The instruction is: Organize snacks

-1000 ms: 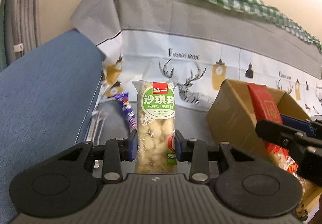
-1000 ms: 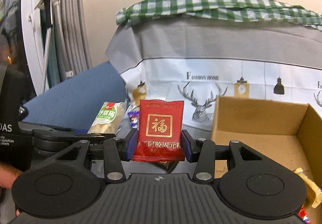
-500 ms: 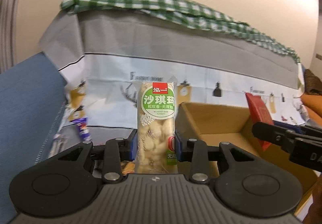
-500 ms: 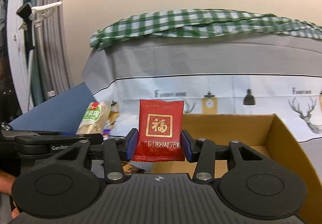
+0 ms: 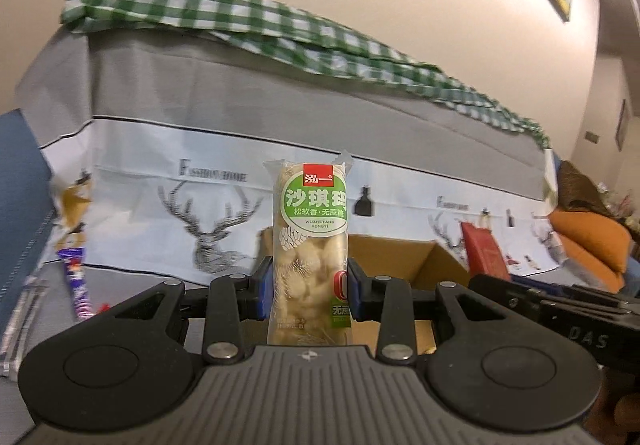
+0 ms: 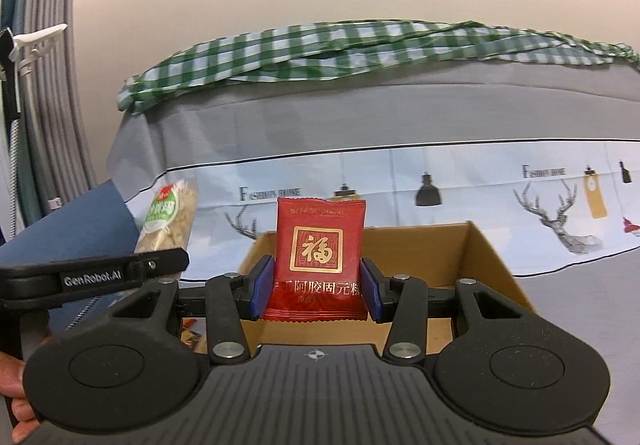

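Left gripper (image 5: 308, 295) is pinching a tall clear snack pack (image 5: 309, 245) with a green label, held upright between the blue pads. Right gripper (image 6: 316, 287) is clamped on a flat red packet (image 6: 318, 257) with a gold character — also upright. Both sit in front of an open cardboard box (image 6: 488, 269), which rests on a grey surface by a deer-print cloth (image 6: 440, 181). Off to the left lies a purple wrapper (image 5: 76, 285) — a green checked cloth (image 6: 360, 45) is draped up top.
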A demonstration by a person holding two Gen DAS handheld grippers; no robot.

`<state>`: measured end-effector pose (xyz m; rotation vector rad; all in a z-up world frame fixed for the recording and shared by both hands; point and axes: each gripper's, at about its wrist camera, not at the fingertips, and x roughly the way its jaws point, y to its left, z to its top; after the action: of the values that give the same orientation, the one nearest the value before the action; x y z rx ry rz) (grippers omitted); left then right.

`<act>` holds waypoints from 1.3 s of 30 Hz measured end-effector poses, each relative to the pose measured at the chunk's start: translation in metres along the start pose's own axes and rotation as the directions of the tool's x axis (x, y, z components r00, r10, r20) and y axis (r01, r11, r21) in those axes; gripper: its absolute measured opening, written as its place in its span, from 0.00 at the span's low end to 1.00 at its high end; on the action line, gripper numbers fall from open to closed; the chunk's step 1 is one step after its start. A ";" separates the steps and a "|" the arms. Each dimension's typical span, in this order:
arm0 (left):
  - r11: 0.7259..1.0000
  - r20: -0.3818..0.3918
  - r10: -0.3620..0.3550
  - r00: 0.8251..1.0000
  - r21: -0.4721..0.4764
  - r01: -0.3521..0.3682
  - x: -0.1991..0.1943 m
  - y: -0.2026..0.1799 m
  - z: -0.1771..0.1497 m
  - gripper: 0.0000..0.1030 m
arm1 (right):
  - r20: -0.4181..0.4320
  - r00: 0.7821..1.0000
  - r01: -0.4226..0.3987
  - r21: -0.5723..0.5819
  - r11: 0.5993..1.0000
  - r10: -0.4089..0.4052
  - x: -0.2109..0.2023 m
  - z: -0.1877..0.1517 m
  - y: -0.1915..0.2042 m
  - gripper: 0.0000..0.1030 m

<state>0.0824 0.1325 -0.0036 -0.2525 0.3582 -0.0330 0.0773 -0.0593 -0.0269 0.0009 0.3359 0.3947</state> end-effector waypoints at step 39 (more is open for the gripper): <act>0.980 -0.005 -0.166 0.986 0.105 0.166 0.015 -0.052 -0.011 0.38 | -0.043 0.981 0.193 0.060 0.979 -0.191 0.004 -0.008 -0.048 0.46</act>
<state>0.0930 0.0787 -0.0060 -0.1772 0.3296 -0.2155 0.0964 -0.1021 -0.0385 0.0241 0.3813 0.1926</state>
